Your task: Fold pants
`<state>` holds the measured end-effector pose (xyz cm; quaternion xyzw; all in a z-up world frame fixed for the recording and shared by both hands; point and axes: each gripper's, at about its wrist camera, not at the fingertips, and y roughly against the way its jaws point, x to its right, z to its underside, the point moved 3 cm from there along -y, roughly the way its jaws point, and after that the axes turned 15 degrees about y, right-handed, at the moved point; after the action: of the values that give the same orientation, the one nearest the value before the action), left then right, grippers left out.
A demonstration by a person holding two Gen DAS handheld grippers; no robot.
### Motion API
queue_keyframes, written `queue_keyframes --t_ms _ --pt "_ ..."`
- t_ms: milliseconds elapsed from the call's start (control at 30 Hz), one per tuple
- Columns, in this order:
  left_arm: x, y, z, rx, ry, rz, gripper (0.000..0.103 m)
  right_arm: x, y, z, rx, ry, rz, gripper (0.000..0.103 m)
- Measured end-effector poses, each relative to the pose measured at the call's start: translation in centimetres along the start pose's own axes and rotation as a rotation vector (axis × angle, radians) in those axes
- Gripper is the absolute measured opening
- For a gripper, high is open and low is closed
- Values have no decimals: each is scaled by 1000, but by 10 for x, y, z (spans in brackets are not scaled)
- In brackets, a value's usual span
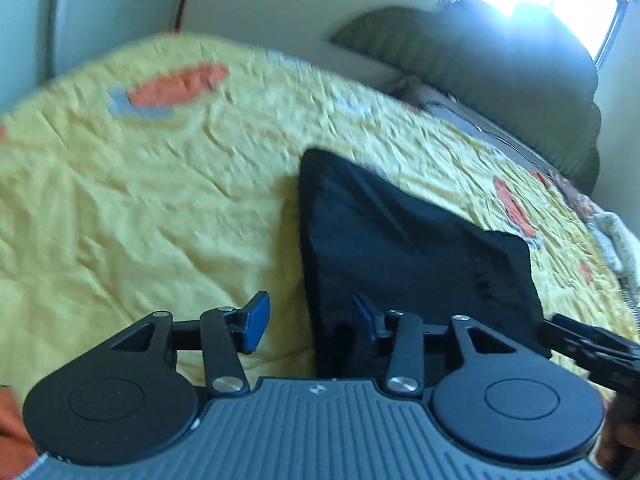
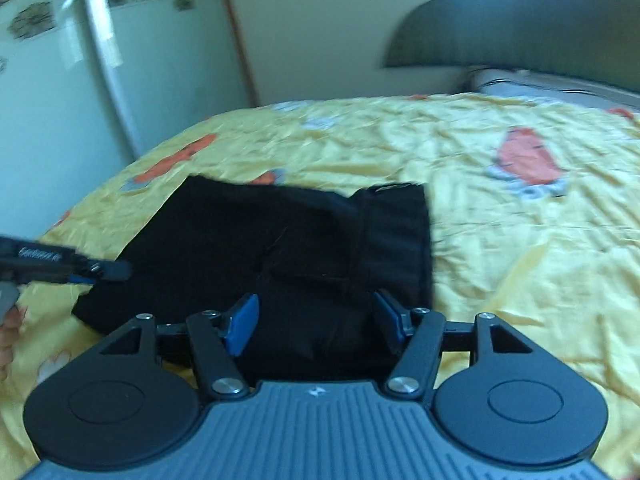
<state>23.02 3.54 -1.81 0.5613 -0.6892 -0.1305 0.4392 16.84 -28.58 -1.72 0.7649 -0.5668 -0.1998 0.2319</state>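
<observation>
Right wrist view: folded black pants (image 2: 288, 248) lie lengthwise left-to-right on the bed (image 2: 500, 240), both grippers released.

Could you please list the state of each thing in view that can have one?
pants: folded into a compact dark bundle, lying flat on the bedspread, held by neither gripper.
left hand-held gripper: open, empty, at the pants' left edge.
right hand-held gripper: open, empty, over the pants' near edge.
bedspread: spread out, wrinkled.
</observation>
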Motion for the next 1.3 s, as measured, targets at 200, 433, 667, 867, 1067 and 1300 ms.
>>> queue_keyframes --t_ms 200,433,667,867,1067,1300 --pt "20 54 21 110 -116 -65 90 -36 55 -2 42 1 39 90" --pt "37 79 62 110 -238 -137 99 -78 110 -1 -50 -154 -83 93" --pt "24 70 85 70 -172 -163 99 -81 129 4 95 -480 -429 103" --pt "26 57 101 77 -192 -208 99 -99 84 23 20 -120 82 103" --pt "29 43 114 61 -223 -217 99 -106 57 41 16 -11 169 103" --pt "27 37 116 69 -210 -222 99 -103 48 53 -7 -24 179 103"
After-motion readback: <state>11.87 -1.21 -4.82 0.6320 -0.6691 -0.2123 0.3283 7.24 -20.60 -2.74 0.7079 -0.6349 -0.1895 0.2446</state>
